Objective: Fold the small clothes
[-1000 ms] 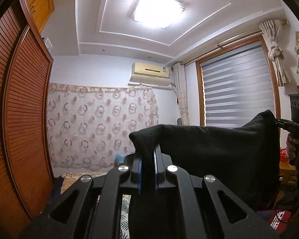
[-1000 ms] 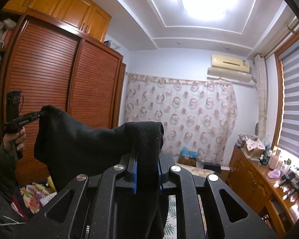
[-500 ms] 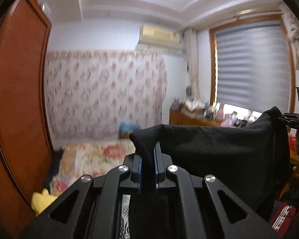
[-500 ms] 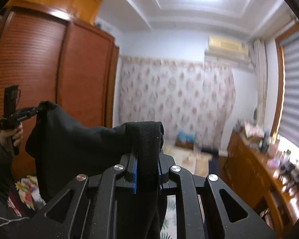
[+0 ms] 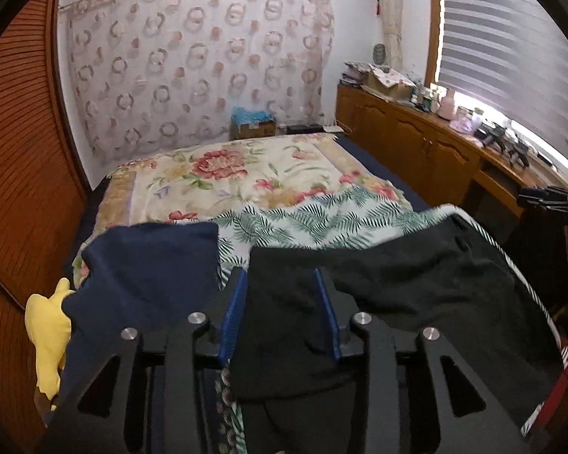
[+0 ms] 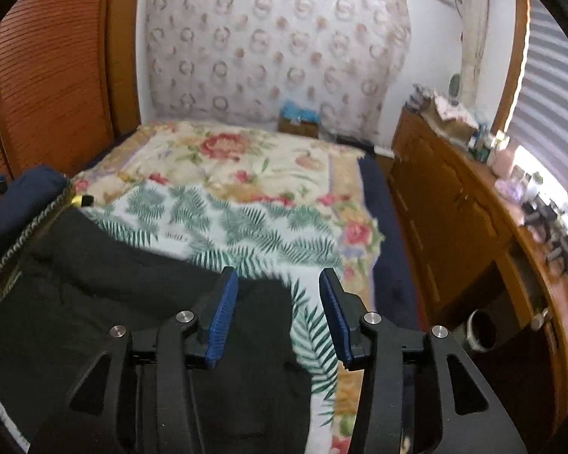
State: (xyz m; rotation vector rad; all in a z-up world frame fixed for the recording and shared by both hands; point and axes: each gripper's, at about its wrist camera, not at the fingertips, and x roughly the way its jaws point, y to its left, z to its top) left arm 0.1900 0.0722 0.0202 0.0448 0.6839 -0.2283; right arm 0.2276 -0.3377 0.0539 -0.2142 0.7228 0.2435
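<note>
A black garment (image 5: pixel 397 283) lies spread across the near part of the bed, on a leaf-print sheet (image 5: pixel 303 223). My left gripper (image 5: pixel 278 276) hangs low over its left corner. Its jaws are opening, and the black cloth sits between the blue pads without being pinched. My right gripper (image 6: pixel 278 272) is over the garment's (image 6: pixel 113 302) right corner. Its jaws are opening too, with the cloth's edge and the leaf-print sheet (image 6: pixel 227 227) showing in the gap. In the left wrist view the right gripper (image 5: pixel 541 196) shows dark at the right edge.
A navy garment (image 5: pixel 147 265) lies left of the black one, with a yellow soft item (image 5: pixel 47 325) beside it. A floral bedspread (image 6: pixel 223 155) covers the far bed. Wooden cabinets (image 6: pixel 454 208) run along the right and a slatted wardrobe (image 5: pixel 19 151) along the left. A round pot (image 6: pixel 481 331) sits below the cabinets.
Both grippers came down from holding the black garment stretched in the air to just over the bed. Both sets of jaws have parted, and the garment now rests on the sheet.
</note>
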